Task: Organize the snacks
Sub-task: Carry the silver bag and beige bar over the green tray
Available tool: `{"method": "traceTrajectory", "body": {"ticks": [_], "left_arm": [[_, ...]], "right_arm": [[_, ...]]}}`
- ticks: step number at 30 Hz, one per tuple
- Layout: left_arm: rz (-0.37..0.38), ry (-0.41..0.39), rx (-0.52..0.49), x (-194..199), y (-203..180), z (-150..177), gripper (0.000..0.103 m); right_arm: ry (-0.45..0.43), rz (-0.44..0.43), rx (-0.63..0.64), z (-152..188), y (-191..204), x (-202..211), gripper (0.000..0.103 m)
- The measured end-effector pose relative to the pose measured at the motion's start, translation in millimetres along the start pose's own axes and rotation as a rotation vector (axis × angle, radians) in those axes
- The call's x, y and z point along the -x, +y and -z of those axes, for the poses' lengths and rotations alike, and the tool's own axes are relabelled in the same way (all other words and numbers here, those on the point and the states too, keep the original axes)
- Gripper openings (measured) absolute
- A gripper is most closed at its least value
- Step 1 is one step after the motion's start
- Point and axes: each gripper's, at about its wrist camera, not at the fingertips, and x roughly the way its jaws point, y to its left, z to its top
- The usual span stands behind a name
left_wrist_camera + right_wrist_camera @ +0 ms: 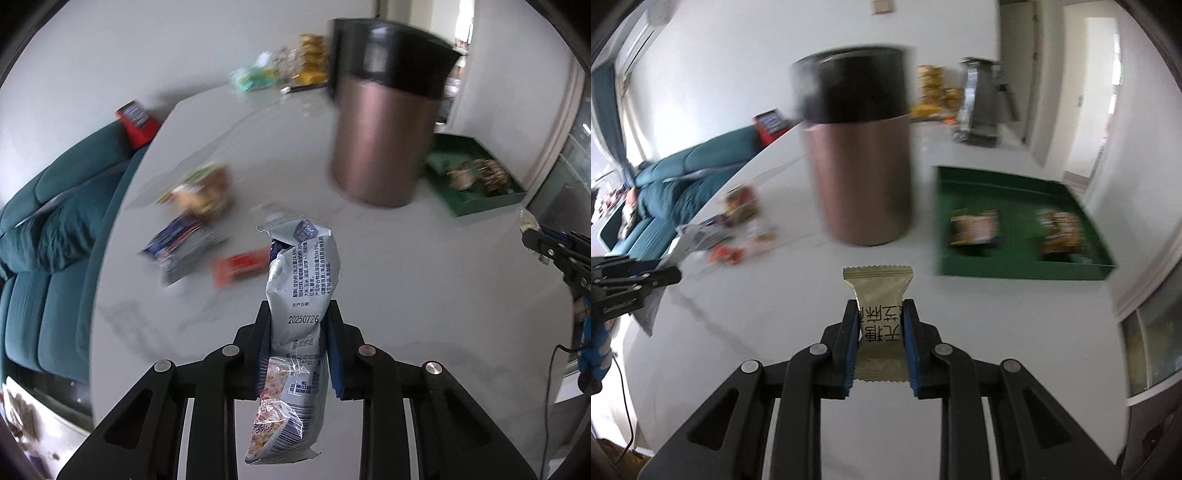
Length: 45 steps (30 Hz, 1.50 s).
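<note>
My left gripper [298, 314] is shut on a long grey-white snack packet [301, 280] and holds it above the white table [388, 277]. My right gripper [880, 312] is shut on a small gold-wrapped snack [878, 291], also above the table. A green tray [1004, 264] with two brown snack packs [975, 229] lies at the right. Loose snacks [199, 192] and a red bar [242, 267] lie at the table's left. The left gripper also shows at the left edge of the right wrist view [674, 275].
A tall copper-coloured canister with a black lid [862, 173] stands mid-table between the loose snacks and the tray. A teal sofa [48, 240] runs along the table's left side. Yellow boxes [931, 92] sit on the floor beyond.
</note>
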Motion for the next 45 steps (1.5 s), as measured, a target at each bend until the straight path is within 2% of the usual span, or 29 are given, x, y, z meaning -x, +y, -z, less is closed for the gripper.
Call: {"method": "traceTrajectory", "body": {"ticks": [10, 13, 21, 28, 33, 38, 45], "left_arm": [[0.094, -0.071, -0.089, -4.8, -131.3, -72.3, 0.023], [0.116, -0.087, -0.107, -7.8, -159.3, -101.2, 0.023], [0.106, -0.139, -0.146, -31.8, -218.7, -180.2, 0.023], [0.079, -0.116, -0.124, -85.7, -247.8, -222.7, 0.023], [0.068, -0.043, -0.078, -142.8, -258.1, -241.9, 0.023], [0.034, 0.013, -0.078, -188.4, -263.5, -244.5, 0.023], [0.024, 0.045, -0.081, -213.3, -267.3, -238.0, 0.023]], "right_arm": [[-0.092, 0.116, -0.070, -31.5, -138.3, 30.3, 0.012], [-0.108, 0.129, -0.070, -46.6, -163.3, 26.4, 0.012], [-0.135, 0.129, -0.036, -96.4, -205.8, -11.6, 0.012], [-0.125, 0.127, -0.030, -131.4, -234.8, -65.0, 0.012], [-0.066, 0.104, -0.068, -135.3, -253.5, -117.1, 0.012], [-0.027, 0.094, -0.088, -133.4, -263.0, -151.4, 0.012], [0.033, 0.080, -0.106, -130.9, -271.6, -183.5, 0.012]]}}
